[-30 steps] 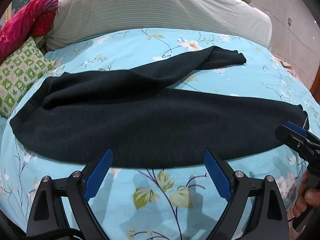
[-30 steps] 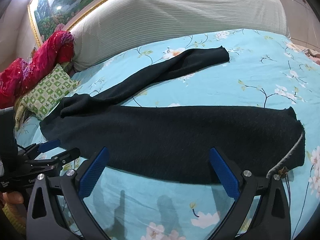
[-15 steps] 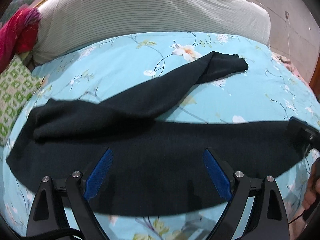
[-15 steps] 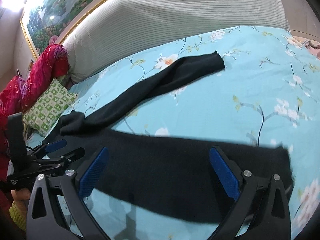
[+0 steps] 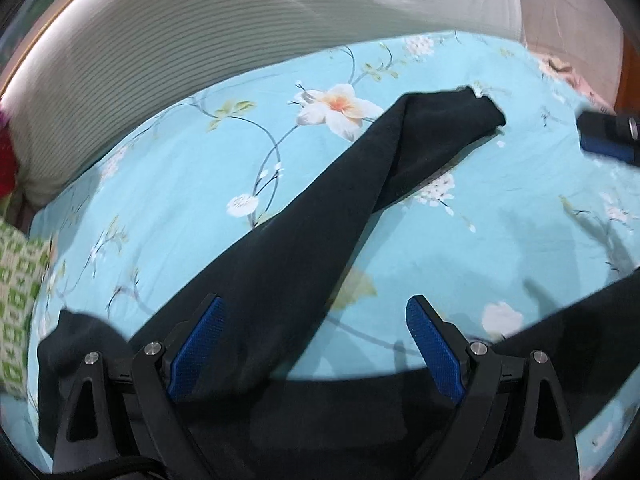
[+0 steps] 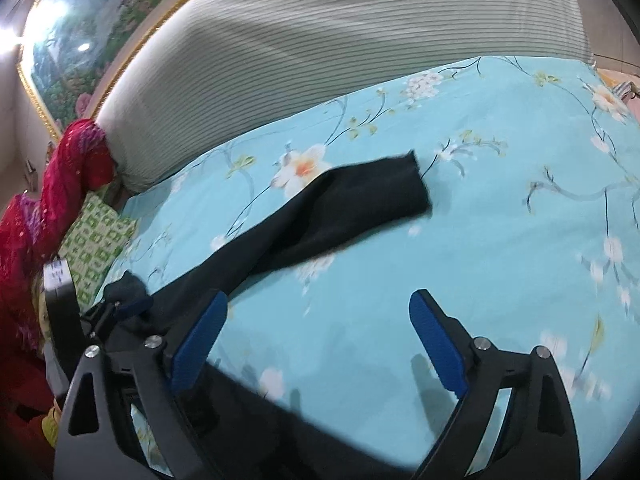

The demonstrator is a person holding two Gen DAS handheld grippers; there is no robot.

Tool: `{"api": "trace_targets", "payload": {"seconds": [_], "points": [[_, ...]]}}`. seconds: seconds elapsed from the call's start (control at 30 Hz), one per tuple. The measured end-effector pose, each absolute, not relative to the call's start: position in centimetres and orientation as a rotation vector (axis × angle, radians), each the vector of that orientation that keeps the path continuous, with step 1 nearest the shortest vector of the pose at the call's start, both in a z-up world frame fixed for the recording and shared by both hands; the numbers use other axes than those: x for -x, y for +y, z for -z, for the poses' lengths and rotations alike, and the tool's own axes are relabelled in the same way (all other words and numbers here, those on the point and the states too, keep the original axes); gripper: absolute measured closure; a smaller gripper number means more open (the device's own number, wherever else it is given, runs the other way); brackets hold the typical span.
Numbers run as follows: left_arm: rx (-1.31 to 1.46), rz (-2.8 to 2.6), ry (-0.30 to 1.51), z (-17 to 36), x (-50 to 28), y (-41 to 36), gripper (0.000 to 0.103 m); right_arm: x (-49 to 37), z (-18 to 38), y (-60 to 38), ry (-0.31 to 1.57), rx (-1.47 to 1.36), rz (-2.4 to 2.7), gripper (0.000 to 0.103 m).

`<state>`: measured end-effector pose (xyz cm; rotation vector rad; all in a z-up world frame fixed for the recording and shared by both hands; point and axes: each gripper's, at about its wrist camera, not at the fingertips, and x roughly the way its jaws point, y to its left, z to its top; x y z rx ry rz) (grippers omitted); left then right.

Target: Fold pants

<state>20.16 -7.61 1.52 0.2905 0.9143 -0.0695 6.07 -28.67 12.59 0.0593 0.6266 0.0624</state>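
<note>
Black pants (image 5: pixel 320 220) lie spread on a light blue flowered bedsheet (image 5: pixel 180 208). The far leg runs diagonally up to its cuff (image 5: pixel 460 120). The near leg (image 5: pixel 360 420) lies low in the left wrist view, under my left gripper (image 5: pixel 316 348), which is open with only cloth and sheet below it. My right gripper (image 6: pixel 320 340) hovers over the sheet, its jaws closing a little but still wide, with nothing between them. In the right wrist view the far leg (image 6: pixel 340 208) lies ahead, and the left gripper (image 6: pixel 100 312) shows at the left over the waist end.
A long grey-striped bolster (image 6: pixel 340 48) lines the far side of the bed. At the left are a green-and-white cushion (image 6: pixel 96 240) and red fabric (image 6: pixel 60 200). A gold-framed painting (image 6: pixel 80 52) hangs behind. Tiled floor (image 5: pixel 580 20) shows at the far right.
Both grippers have moved forward across the near leg toward the far leg, which now looks much closer. The near leg has slipped to the bottom of both views.
</note>
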Motion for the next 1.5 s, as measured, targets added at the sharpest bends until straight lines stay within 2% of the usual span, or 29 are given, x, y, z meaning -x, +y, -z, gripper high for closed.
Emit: {"api": "trace_targets", "payload": {"seconds": [0.37, 0.57, 0.63, 0.7, 0.77, 0.83, 0.87, 0.97, 1.3, 1.5], "points": [[-0.370, 0.061, 1.004, 2.1, -26.1, -7.4, 0.011, -15.9, -14.5, -34.3, 0.672, -0.105, -0.013, 0.019], [-0.323, 0.112, 1.021, 1.8, -27.3, -6.3, 0.028, -20.9, -13.3, -36.5, 0.736, -0.122, 0.012, 0.035], [-0.293, 0.128, 1.031, 1.5, -27.5, -5.7, 0.040, -22.3, -12.9, -37.0, 0.753, -0.133, 0.007, 0.039], [-0.272, 0.138, 1.041, 1.5, -27.7, -4.9, 0.053, -23.4, -12.5, -37.3, 0.761, -0.134, -0.010, 0.048], [-0.248, 0.155, 1.048, 1.3, -27.8, -4.1, 0.065, -24.4, -12.1, -37.6, 0.770, -0.163, -0.038, 0.079], [-0.218, 0.179, 1.051, 1.0, -27.7, -3.5, 0.079, -24.5, -12.2, -38.0, 0.760, -0.202, -0.052, 0.092], [-0.200, 0.195, 1.052, 0.7, -27.6, -3.2, 0.081, -24.3, -12.5, -38.0, 0.743, -0.202, -0.061, 0.094], [-0.161, 0.225, 1.051, 0.1, -27.2, -2.4, 0.092, -22.9, -13.6, -37.5, 0.698, -0.177, -0.096, 0.096], [-0.174, 0.334, 0.984, -3.0, -21.1, -3.4, 0.094, -14.7, -16.8, -36.3, 0.638, -0.088, -0.190, 0.097], [-0.161, 0.371, 0.956, -3.8, -16.8, -3.2, 0.094, -8.2, -16.9, -35.8, 0.620, -0.060, -0.220, 0.097]]}}
